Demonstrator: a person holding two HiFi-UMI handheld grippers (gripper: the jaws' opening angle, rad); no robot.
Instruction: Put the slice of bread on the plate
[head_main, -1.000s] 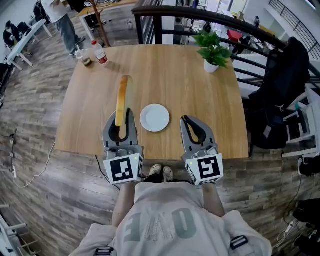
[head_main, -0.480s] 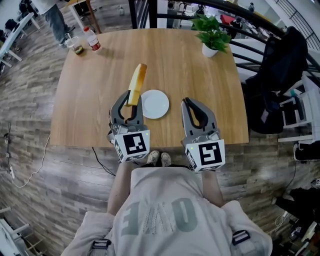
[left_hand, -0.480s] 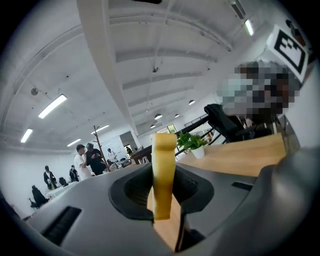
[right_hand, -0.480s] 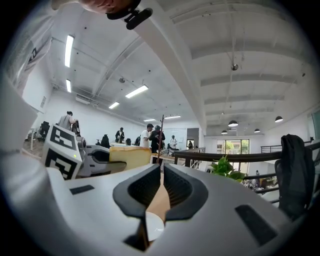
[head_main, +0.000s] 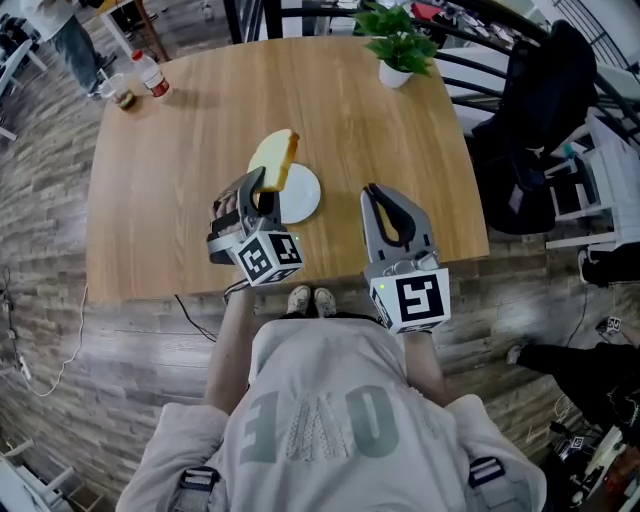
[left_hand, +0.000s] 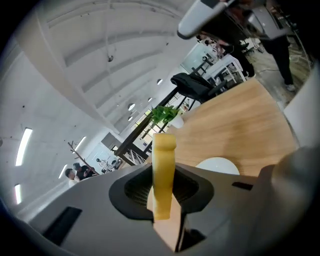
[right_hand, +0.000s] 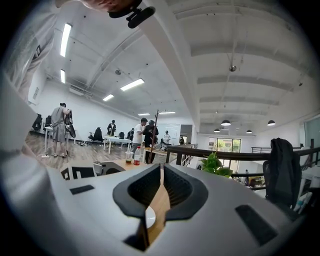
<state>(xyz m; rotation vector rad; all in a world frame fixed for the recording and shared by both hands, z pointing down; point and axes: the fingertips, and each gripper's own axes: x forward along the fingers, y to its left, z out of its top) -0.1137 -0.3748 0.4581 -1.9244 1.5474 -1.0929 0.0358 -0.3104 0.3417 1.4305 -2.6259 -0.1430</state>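
My left gripper (head_main: 258, 186) is shut on a pale yellow slice of bread (head_main: 275, 158) with a brown crust. The slice leans over the left part of the small white plate (head_main: 307, 196) on the wooden table (head_main: 180, 150). In the left gripper view the bread (left_hand: 164, 149) stands on edge between the jaws of the left gripper (left_hand: 163, 186), and the plate (left_hand: 218, 166) lies just beyond to the right. My right gripper (head_main: 386, 201) hovers right of the plate, shut with nothing in it. The right gripper view shows the right gripper (right_hand: 160, 171) and a sliver of the plate (right_hand: 149, 218) through the narrow slit between its jaws.
A potted plant (head_main: 397, 50) stands at the table's far right corner. A bottle (head_main: 153, 75) and a cup (head_main: 122, 95) stand at the far left corner. A black railing runs behind the table, and a dark jacket on a chair (head_main: 530, 110) is at the right.
My left gripper has come down and to the right with the bread and rolled, so the slice now leans over the plate. The right gripper has stayed put.
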